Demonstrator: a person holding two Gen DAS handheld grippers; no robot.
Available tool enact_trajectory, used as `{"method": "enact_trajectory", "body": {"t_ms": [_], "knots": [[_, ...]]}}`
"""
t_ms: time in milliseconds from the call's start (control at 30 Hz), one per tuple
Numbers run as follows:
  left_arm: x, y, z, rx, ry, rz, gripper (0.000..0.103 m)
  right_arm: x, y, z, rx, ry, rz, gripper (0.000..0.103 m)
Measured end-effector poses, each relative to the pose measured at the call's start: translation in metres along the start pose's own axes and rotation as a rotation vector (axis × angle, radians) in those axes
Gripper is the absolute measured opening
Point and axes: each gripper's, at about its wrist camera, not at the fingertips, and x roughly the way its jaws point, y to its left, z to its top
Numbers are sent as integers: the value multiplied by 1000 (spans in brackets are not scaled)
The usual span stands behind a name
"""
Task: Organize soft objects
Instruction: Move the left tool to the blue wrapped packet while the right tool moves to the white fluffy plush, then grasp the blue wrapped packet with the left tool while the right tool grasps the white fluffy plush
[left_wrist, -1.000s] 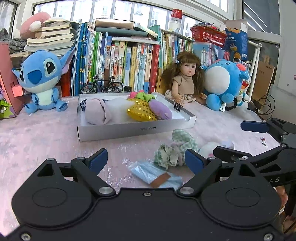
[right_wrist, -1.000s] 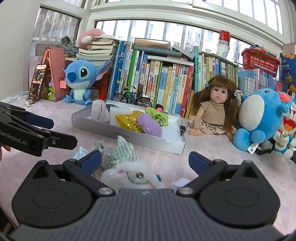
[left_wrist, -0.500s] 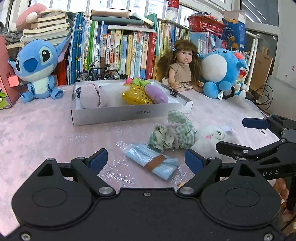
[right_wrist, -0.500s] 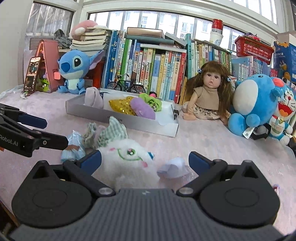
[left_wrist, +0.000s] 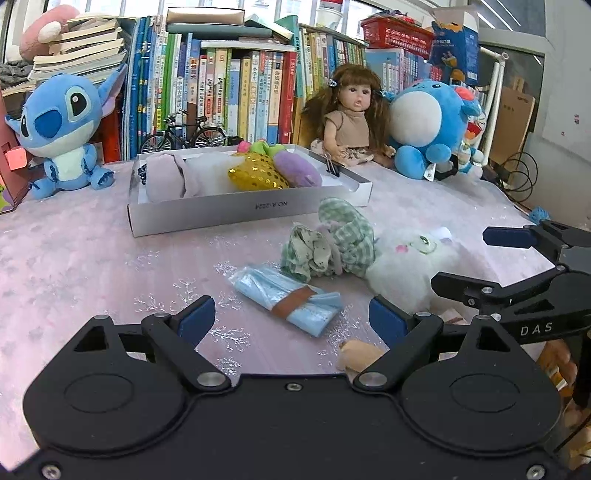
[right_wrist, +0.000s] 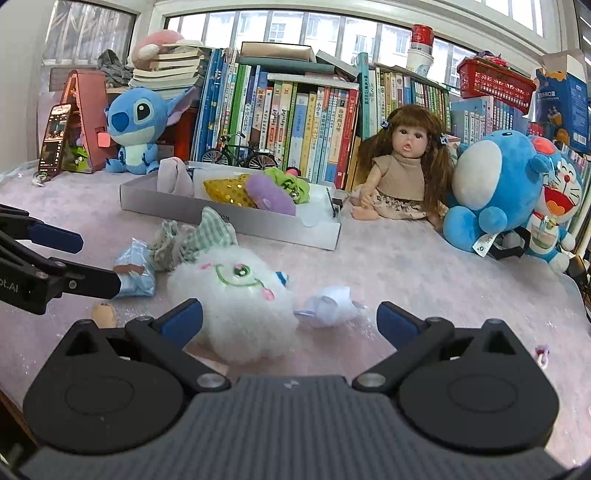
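A shallow grey box (left_wrist: 207, 210) (right_wrist: 258, 227) on the pink table holds a grey cloth, a gold sequin toy (left_wrist: 256, 175) and a purple plush (left_wrist: 297, 170). In front of it lie a green checked cloth bundle (left_wrist: 332, 240) (right_wrist: 192, 236), a blue plastic packet (left_wrist: 288, 299) (right_wrist: 135, 273), a white fluffy toy (left_wrist: 410, 266) (right_wrist: 236, 299) and a crumpled white piece (right_wrist: 328, 304). My left gripper (left_wrist: 291, 319) stands open, just short of the packet. My right gripper (right_wrist: 290, 319) is open, its left pad beside the white fluffy toy, which lies partly between the fingers.
A blue plush (left_wrist: 61, 129), a doll (left_wrist: 351, 118) and a round blue plush (left_wrist: 428, 125) sit at the back before a row of books. A small tan object (left_wrist: 356, 356) lies near the table's front. Cables (left_wrist: 517, 177) hang at the right.
Both views have tipped downward and drawn closer to the table. The packet and the white fluffy toy now sit fuller and nearer between the fingers. Nothing was taken hold of.
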Motion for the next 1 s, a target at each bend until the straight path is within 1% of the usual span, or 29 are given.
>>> {"method": "enact_trajectory", "body": {"t_ms": [233,400,500,567,667,767,900,1000], "knots": [[4,-5,-4,14,22,-18,87,0,-2,-5,12,10,0,103],[10,-5,-4,12,36,-20,85,1,3,-6,-12,14,15,103],[16,-2,2,-1,39,7,85,2,6,-5,-23,13,24,103],[24,0,7,-10,68,38,85,3,8,-5,-30,11,31,103],[34,1,11,-15,103,58,85,6,12,-3,-43,12,38,103],[39,0,12,-10,108,66,85,10,16,-2,-54,16,49,103],[45,0,15,-31,109,53,85,15,22,-1,-71,25,60,103],[49,0,19,-54,108,43,82,18,26,0,-89,32,62,103]]}}
